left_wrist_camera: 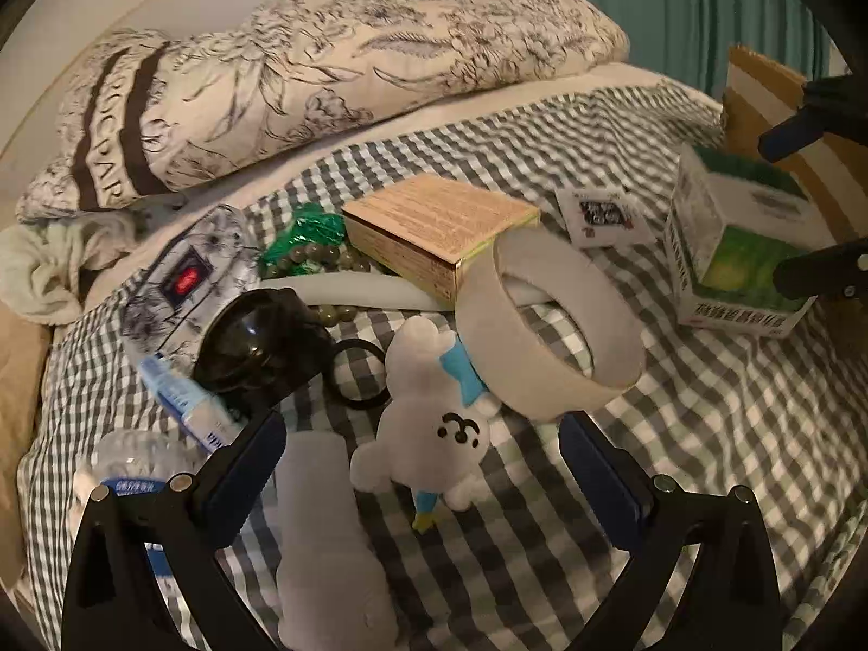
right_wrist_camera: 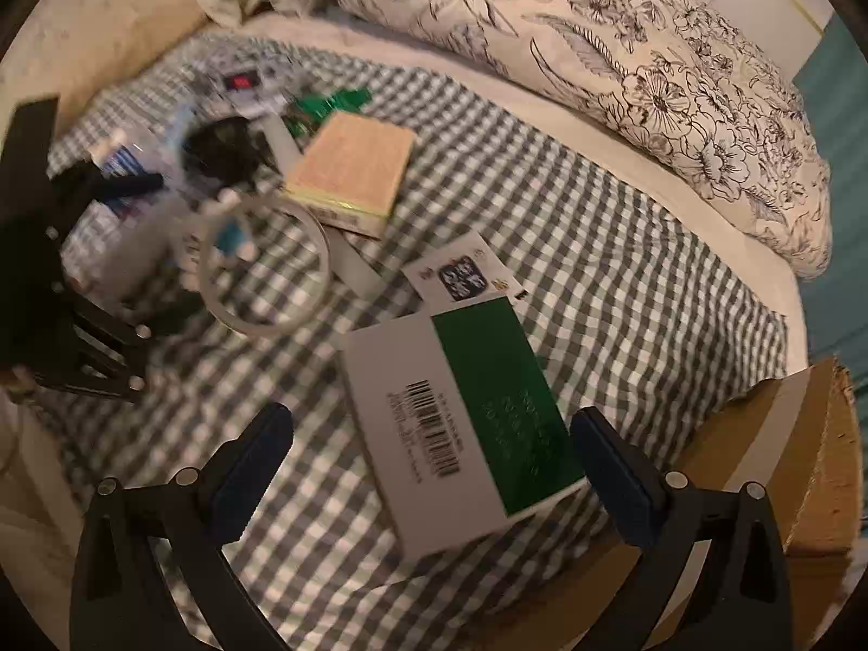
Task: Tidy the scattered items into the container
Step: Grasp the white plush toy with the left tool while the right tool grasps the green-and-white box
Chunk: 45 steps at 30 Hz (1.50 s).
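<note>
While both tools hang over the grey-and-white checked bedsheet (left_wrist_camera: 678, 434), the left gripper (left_wrist_camera: 423, 466) stands wide apart at the bottom of its view, nothing pinched. Between its blue pads (left_wrist_camera: 255, 466) lies a white plush rabbit toy with a blue bow (left_wrist_camera: 428, 434), untouched. A grey fabric ring band (left_wrist_camera: 548, 325) sits above it at centre, leaning on a flat tan cardboard box (left_wrist_camera: 439, 228).

Over to the right wrist view: the right gripper (right_wrist_camera: 434, 466) is spread wide too, empty, with a white-and-green carton with a barcode (right_wrist_camera: 461, 423) lying between the jaws. The brown cardboard container (right_wrist_camera: 814, 461) sits at the lower right edge.
</note>
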{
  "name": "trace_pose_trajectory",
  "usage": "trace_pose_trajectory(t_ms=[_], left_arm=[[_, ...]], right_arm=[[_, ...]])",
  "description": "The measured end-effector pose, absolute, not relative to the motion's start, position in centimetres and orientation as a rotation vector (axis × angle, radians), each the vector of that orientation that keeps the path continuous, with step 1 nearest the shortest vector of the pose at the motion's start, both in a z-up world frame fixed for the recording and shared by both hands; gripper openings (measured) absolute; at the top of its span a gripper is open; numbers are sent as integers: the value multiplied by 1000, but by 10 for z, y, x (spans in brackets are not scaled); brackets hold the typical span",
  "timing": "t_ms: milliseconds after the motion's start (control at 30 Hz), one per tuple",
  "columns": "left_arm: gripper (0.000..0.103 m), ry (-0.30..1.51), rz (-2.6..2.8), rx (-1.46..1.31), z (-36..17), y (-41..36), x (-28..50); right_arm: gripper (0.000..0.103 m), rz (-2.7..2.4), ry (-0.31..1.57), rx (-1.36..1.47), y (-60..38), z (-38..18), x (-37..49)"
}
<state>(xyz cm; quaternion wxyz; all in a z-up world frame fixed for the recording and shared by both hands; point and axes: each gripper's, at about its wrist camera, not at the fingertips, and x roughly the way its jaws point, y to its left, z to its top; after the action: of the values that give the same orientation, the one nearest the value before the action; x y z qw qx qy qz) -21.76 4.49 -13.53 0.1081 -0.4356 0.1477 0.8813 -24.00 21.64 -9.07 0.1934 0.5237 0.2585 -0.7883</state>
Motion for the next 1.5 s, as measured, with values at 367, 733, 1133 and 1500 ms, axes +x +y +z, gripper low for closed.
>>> trace_pose_trajectory(t_ms=[367,733,1133,1500], left_arm=[[55,226,2562,-1303,-126,23,-222],[53,299,2535,-1292,-112,34,-175],[44,266,2515,-1368,-131,34,-137],[47,118,2547,-1458,-144,41,-169]], right_arm=[[97,-2213,863,1599,200,-125,-256],[91,-2303,535,1571,215,-91,-211],[91,-2238,349,1582,216,-105,-150],[91,-2306,282,1579,225,-115,-148]])
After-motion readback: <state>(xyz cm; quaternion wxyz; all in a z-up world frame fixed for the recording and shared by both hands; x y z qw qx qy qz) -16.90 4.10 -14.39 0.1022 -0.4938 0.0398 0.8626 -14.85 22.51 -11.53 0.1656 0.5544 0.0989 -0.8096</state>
